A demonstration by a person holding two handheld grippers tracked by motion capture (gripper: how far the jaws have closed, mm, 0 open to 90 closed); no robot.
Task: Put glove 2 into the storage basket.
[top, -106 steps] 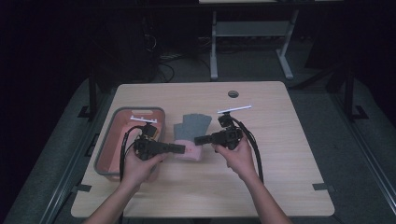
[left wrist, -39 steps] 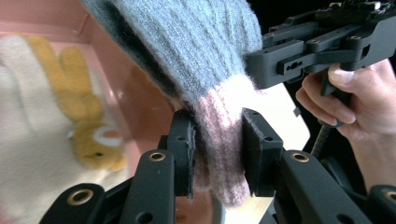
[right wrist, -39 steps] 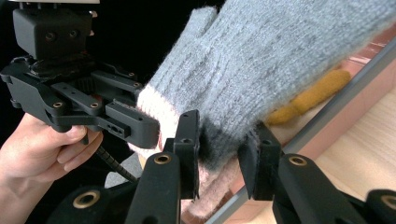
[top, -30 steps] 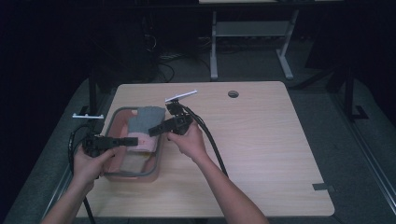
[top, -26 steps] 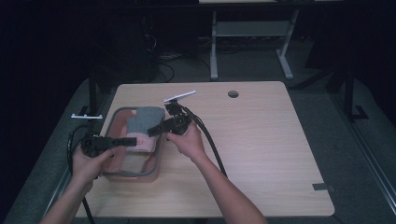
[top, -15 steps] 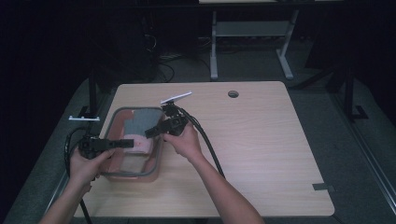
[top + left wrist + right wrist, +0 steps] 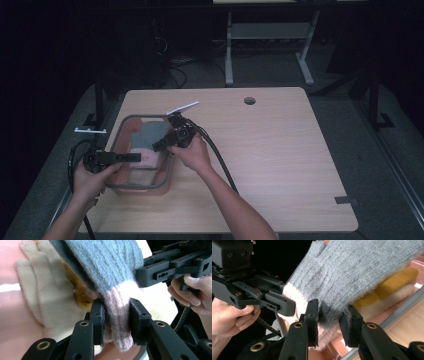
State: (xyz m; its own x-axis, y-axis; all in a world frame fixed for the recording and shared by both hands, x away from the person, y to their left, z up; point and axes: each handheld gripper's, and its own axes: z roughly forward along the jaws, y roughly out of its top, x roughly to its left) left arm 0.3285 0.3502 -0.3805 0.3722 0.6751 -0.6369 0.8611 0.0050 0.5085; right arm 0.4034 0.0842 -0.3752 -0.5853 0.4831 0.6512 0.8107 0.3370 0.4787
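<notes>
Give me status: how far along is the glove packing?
Done: a cream knit glove and a mustard-yellow glove already lie in the pink tray. In hand: the left gripper and right gripper both clamp the pink cuff of the grey knit glove, holding it over the tray. Left: lay it down and release.

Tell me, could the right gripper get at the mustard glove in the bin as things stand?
Probably not. The right gripper is shut on the grey glove, which drapes over the mustard glove. It would need to let go first.
</notes>
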